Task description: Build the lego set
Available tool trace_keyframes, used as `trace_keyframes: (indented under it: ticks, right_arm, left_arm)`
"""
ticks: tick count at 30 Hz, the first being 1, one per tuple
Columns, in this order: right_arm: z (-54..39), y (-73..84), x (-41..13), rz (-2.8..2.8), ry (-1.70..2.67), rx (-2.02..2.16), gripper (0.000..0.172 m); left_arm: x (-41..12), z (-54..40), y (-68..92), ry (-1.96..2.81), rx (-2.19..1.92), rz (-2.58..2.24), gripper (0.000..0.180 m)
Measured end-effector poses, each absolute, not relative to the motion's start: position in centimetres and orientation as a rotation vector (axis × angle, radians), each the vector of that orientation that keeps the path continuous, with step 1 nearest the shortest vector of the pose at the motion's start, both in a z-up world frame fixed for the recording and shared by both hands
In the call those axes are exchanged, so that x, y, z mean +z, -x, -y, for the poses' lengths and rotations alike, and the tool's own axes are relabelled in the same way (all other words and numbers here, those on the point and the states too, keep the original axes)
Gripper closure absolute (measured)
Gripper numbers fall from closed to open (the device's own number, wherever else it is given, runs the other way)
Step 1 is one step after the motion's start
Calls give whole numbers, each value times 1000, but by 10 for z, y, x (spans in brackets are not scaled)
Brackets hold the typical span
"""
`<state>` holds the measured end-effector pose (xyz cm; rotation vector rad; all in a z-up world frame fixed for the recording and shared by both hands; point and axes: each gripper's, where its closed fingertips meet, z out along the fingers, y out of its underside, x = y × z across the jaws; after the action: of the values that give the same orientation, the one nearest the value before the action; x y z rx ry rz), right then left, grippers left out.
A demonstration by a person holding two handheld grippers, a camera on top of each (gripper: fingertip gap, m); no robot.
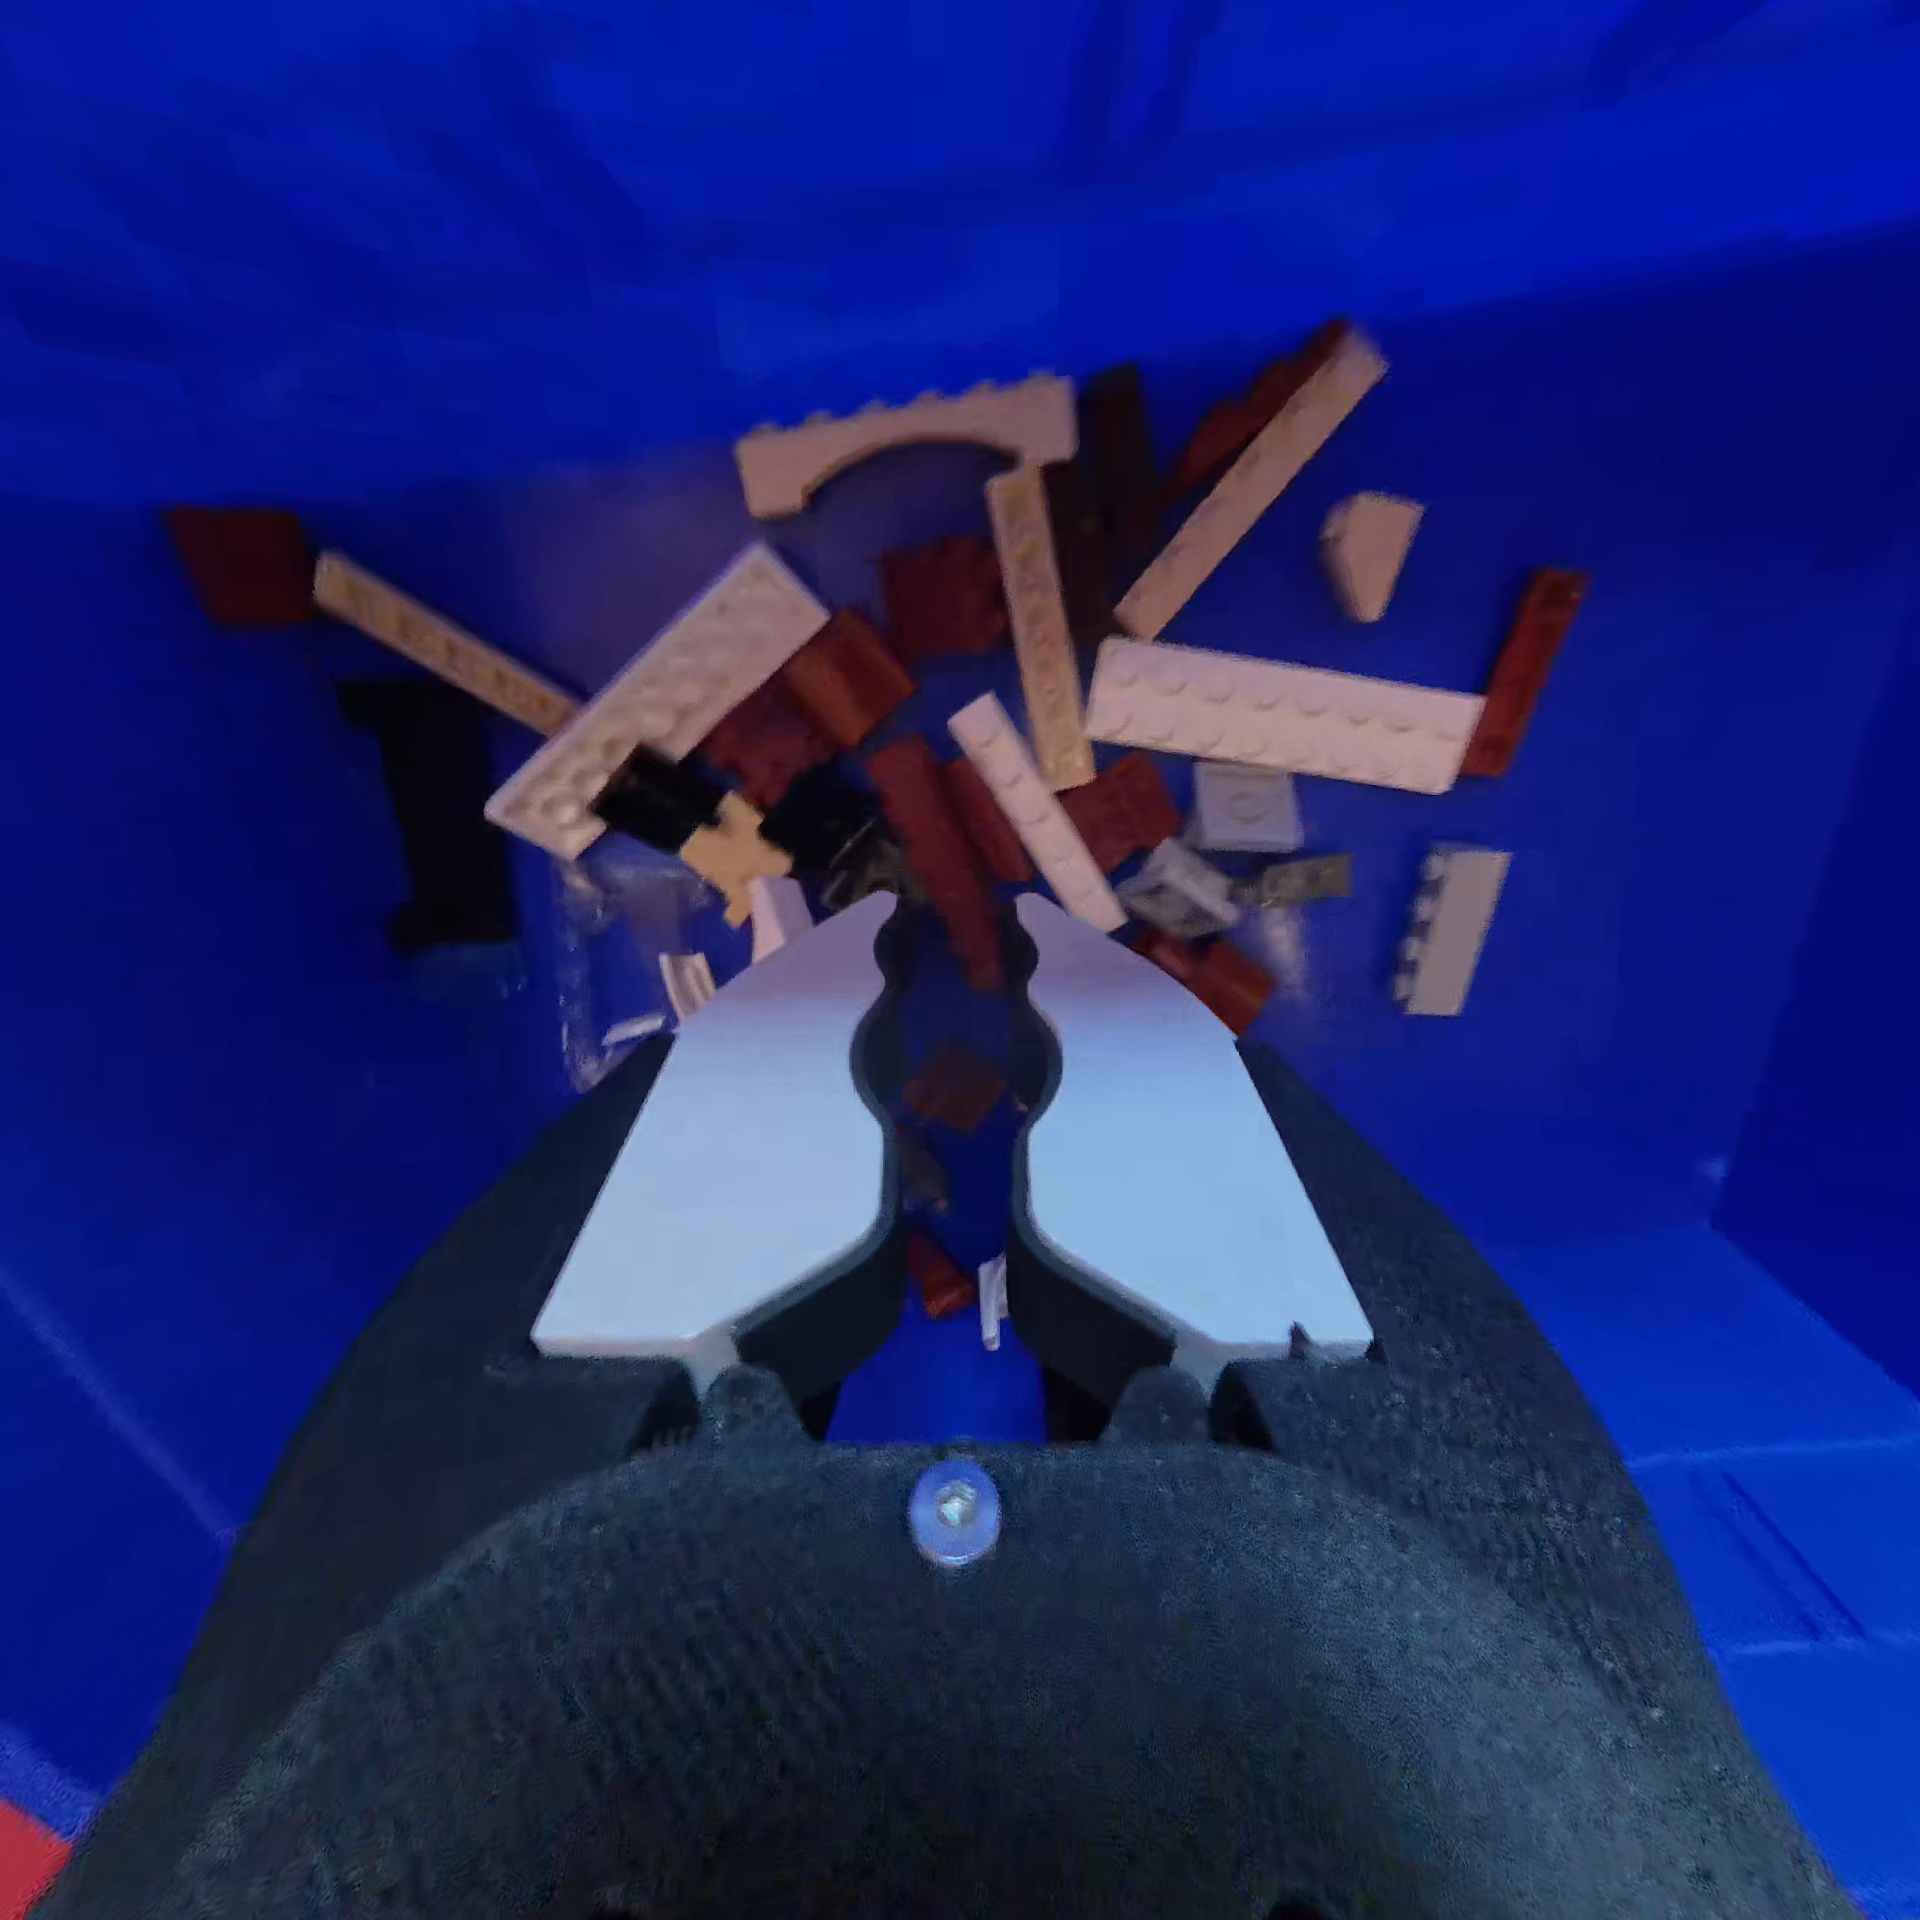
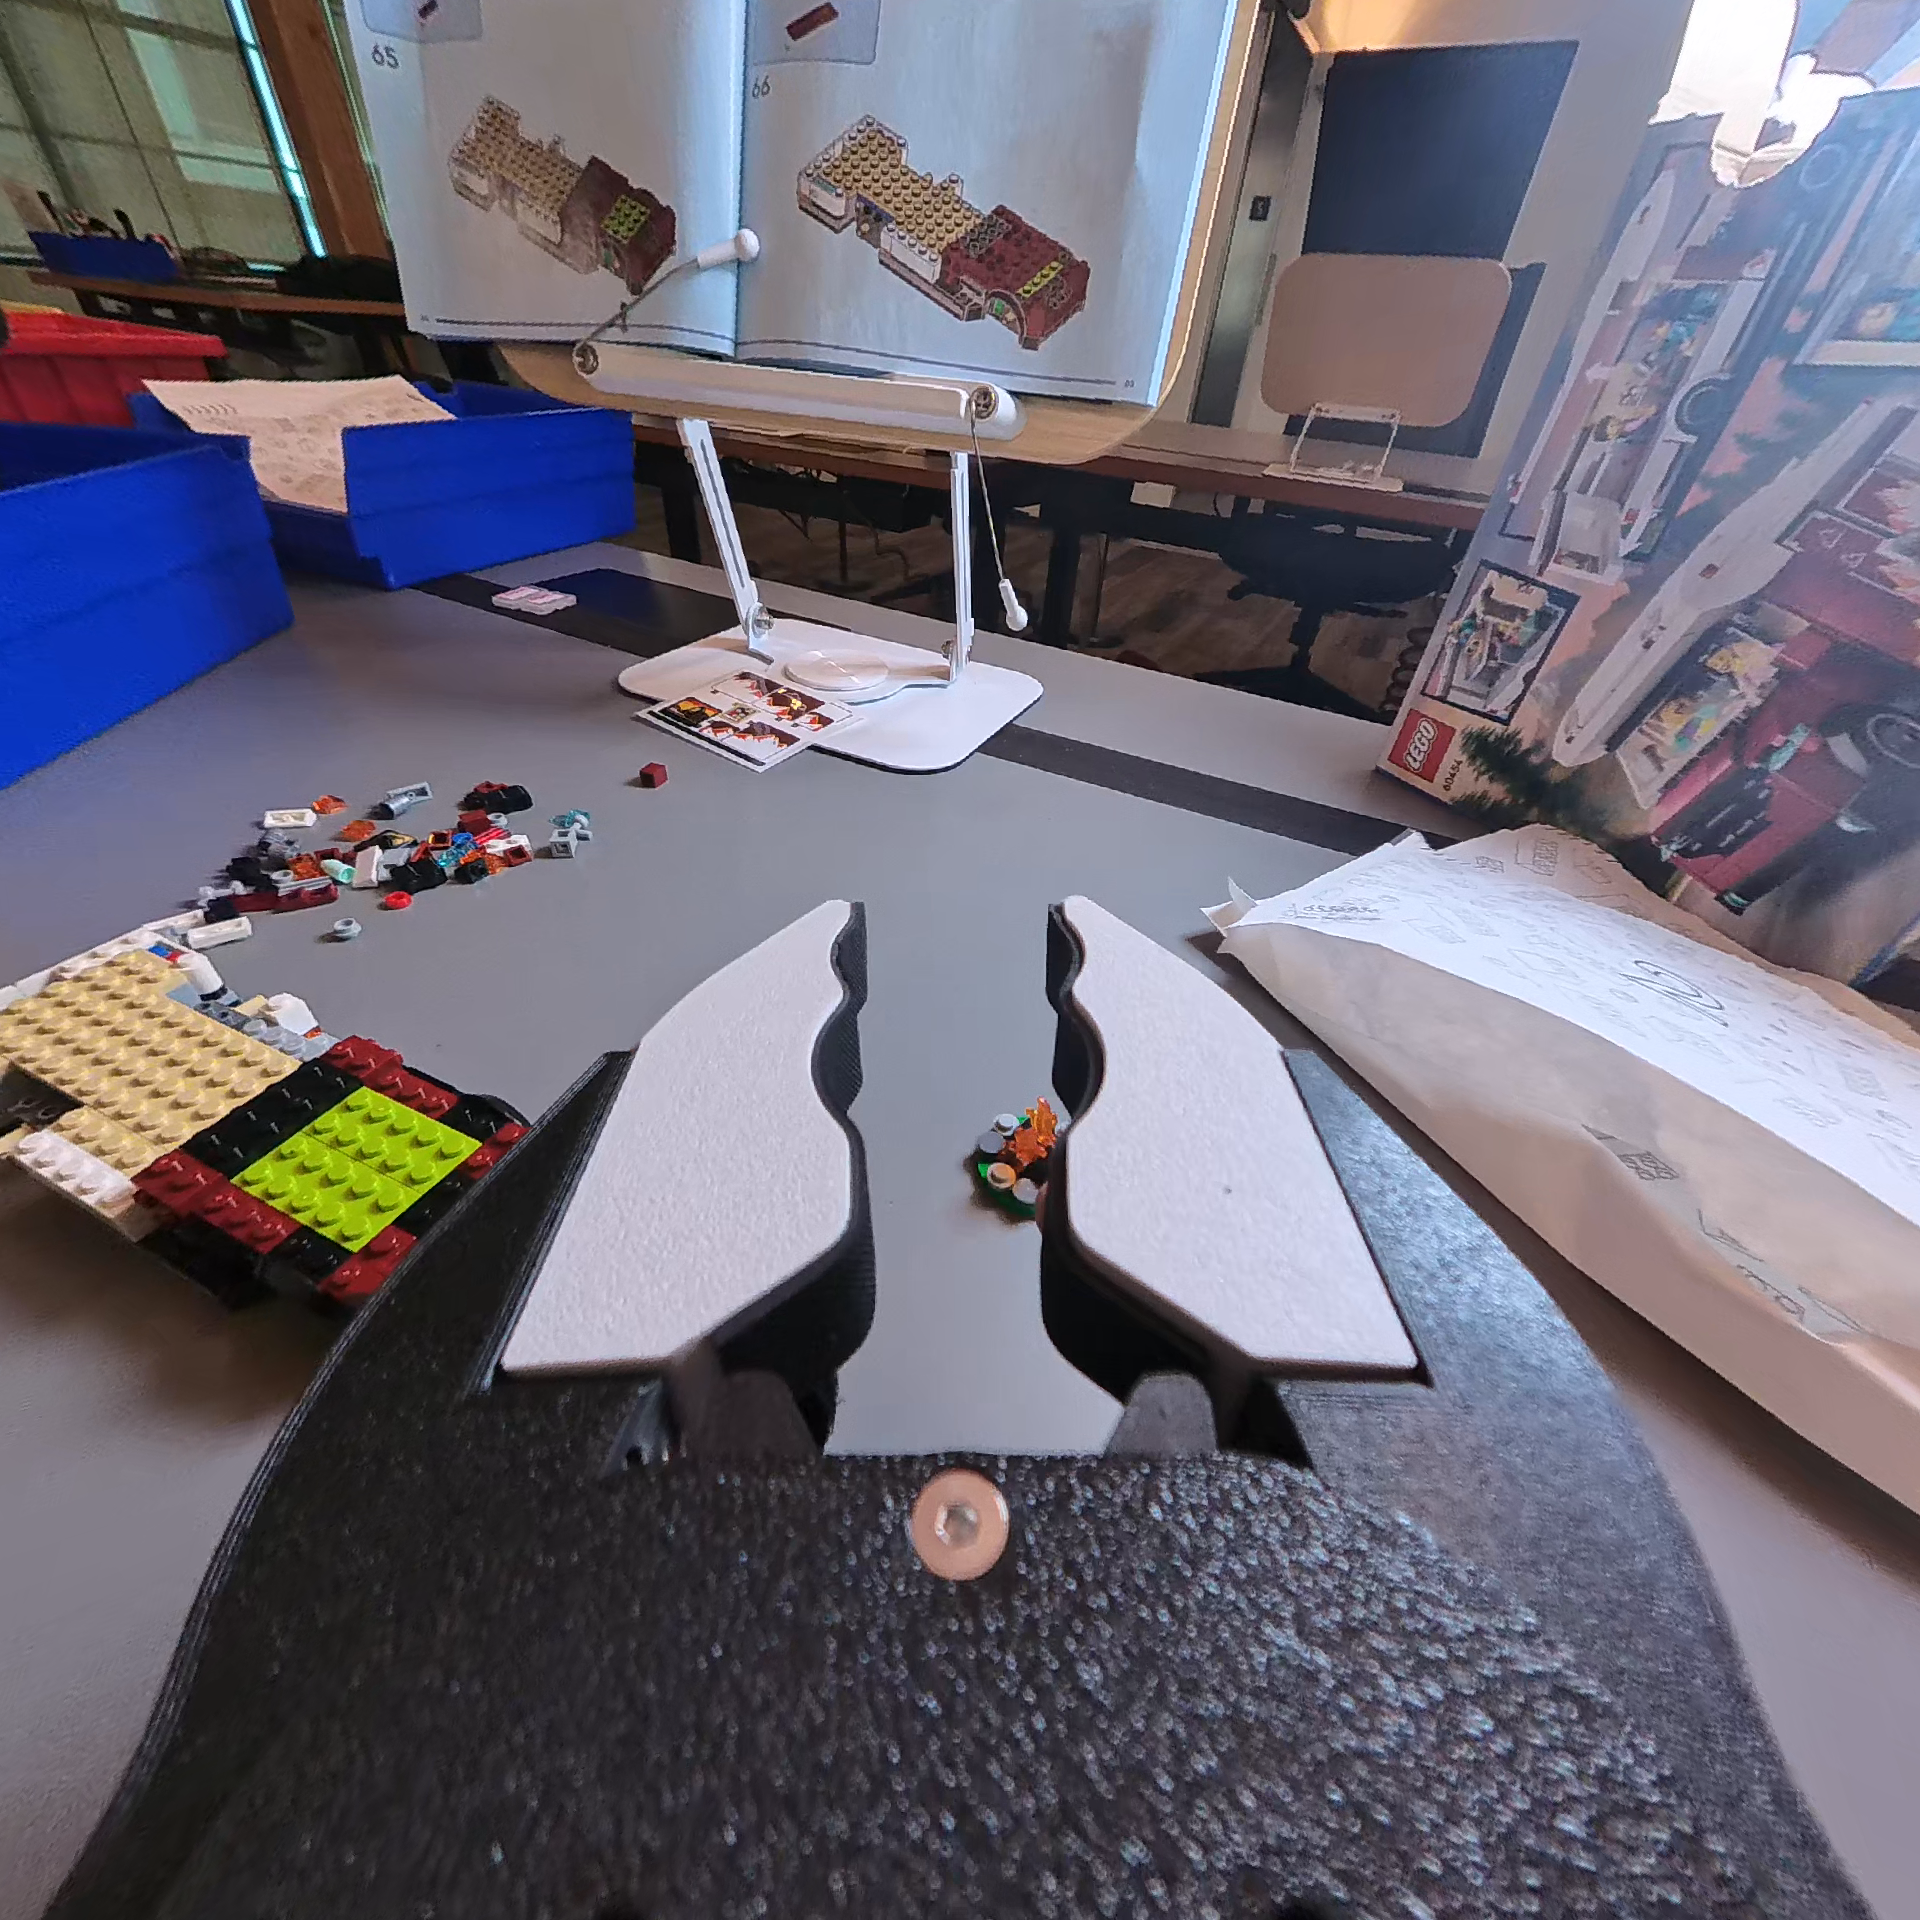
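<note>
1. Left gripper [image 1: 956, 909] is reaching into a blue bin [image 1: 312, 312], fingers narrowly parted around a dark red brick [image 1: 935, 842]; whether they are gripping it is unclear.
2. Right gripper [image 2: 956, 914] is hovering open and bare over the grey table [image 2: 727, 852], beside a small green and orange piece [image 2: 1013, 1158].

I see a grey table [image 2: 727, 997] with a dark strip across its far part; on it lie a scatter of small loose bricks [image 2: 384, 852], a partly built tan, dark red and lime model [image 2: 208, 1122], a tiny green and orange piece [image 2: 1013, 1153], a white book stand [image 2: 862, 707] with a sticker sheet [image 2: 748, 717] at its base, a white paper bag [image 2: 1579, 1049], blue bins [image 2: 125, 561] and a printed box [image 2: 1704, 582]; in my other view, a blue bin floor [image 1: 1610, 1091] carries jumbled white, tan, dark red and black bricks [image 1: 935, 707].
</note>
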<state>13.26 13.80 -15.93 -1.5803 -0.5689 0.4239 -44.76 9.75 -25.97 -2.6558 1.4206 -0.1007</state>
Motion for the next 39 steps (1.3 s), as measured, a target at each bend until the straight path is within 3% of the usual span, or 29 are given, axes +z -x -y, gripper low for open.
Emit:
trace_keyframes:
  ticks: [4,23,39]
  right_arm:
    - [-138,-132,-160,571,1581,428,139]
    - [-138,-132,-159,572,1579,425,139]
    - [-137,-134,-158,568,1576,421,139]
  left_arm:
    - [-260,-90,481,2755,63,-1430,170]
    - [-257,-98,449,2565,42,-1528,155]
    - [-262,-95,433,2504,-31,-1656,170]
